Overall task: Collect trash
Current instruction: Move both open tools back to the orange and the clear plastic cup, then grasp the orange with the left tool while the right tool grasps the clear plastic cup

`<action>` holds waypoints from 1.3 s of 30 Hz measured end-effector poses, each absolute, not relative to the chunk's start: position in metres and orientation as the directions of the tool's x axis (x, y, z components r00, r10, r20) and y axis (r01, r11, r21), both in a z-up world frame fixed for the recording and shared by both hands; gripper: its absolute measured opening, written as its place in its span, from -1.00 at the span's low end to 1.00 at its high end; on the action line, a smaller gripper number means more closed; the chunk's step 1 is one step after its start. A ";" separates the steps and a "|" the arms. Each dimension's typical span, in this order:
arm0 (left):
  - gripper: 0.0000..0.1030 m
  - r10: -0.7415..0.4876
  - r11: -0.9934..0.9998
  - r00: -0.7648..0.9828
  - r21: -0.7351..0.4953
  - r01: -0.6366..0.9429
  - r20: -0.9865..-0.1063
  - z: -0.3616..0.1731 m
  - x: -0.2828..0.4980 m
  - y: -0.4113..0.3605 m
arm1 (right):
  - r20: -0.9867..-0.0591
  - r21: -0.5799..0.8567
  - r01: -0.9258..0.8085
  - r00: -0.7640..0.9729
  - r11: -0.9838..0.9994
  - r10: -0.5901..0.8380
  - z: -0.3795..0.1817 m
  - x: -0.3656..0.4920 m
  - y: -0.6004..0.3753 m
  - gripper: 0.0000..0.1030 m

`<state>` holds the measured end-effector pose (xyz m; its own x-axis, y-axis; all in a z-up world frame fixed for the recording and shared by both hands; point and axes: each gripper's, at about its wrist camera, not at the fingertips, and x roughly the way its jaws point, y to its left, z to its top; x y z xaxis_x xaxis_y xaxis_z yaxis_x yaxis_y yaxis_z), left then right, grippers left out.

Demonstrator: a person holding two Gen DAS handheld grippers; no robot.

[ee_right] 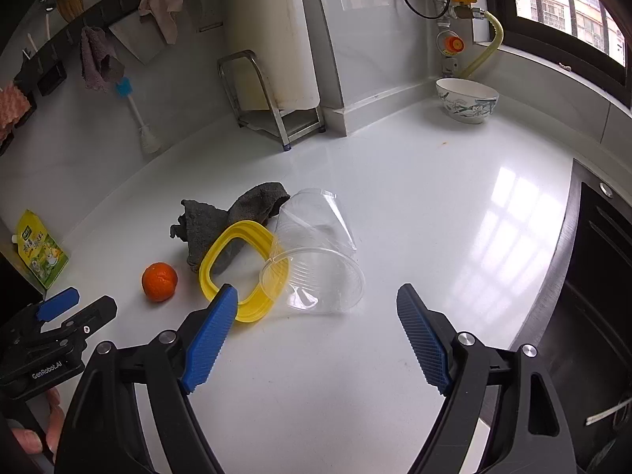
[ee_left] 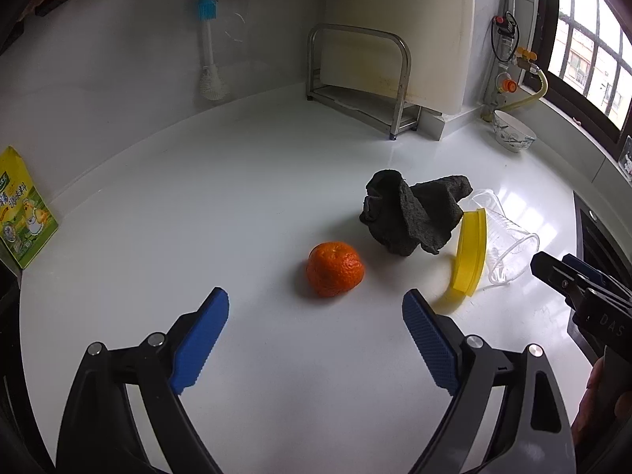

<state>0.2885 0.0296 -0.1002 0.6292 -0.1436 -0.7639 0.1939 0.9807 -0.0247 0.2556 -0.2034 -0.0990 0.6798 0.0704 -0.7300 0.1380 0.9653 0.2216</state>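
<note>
Right gripper (ee_right: 318, 300) spread wide, clear cup (ee_right: 316, 252) lying sideways, mouth facing it

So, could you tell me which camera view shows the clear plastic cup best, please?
The right wrist view: the clear plastic cup lies on its side there, fully visible, open mouth facing the camera. In the left wrist view the yellow frame and dark cloth hide part of the cup.

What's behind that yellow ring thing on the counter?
Behind the yellow ring lies a crumpled grey cloth, partly visible through its opening. Clear plastic cups lie on their sides beside it. What the cloth covers cannot be seen.
</note>
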 end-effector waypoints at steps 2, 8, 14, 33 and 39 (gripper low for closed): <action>0.71 -0.152 0.979 0.625 -0.028 0.204 -0.766 -0.105 0.295 0.029 | -0.732 0.216 0.143 0.679 0.966 0.063 -0.102 0.262 -0.202 0.59; 0.71 -0.166 0.974 0.610 -0.034 0.222 -0.775 -0.116 0.306 0.028 | -0.751 0.182 0.151 0.659 0.972 0.038 -0.111 0.279 -0.196 0.60; 0.71 -0.168 0.972 0.599 -0.032 0.231 -0.783 -0.122 0.312 0.029 | -0.784 0.142 0.182 0.621 0.973 -0.001 -0.123 0.293 -0.195 0.60; 0.71 -0.179 0.975 0.561 -0.069 0.211 -0.808 -0.140 0.335 0.032 | -0.760 0.084 0.176 0.648 0.981 -0.051 -0.129 0.305 -0.192 0.59; 0.71 -0.192 0.975 0.536 -0.098 0.198 -0.822 -0.148 0.345 0.028 | -0.747 0.101 0.156 0.665 0.983 -0.029 -0.126 0.303 -0.192 0.33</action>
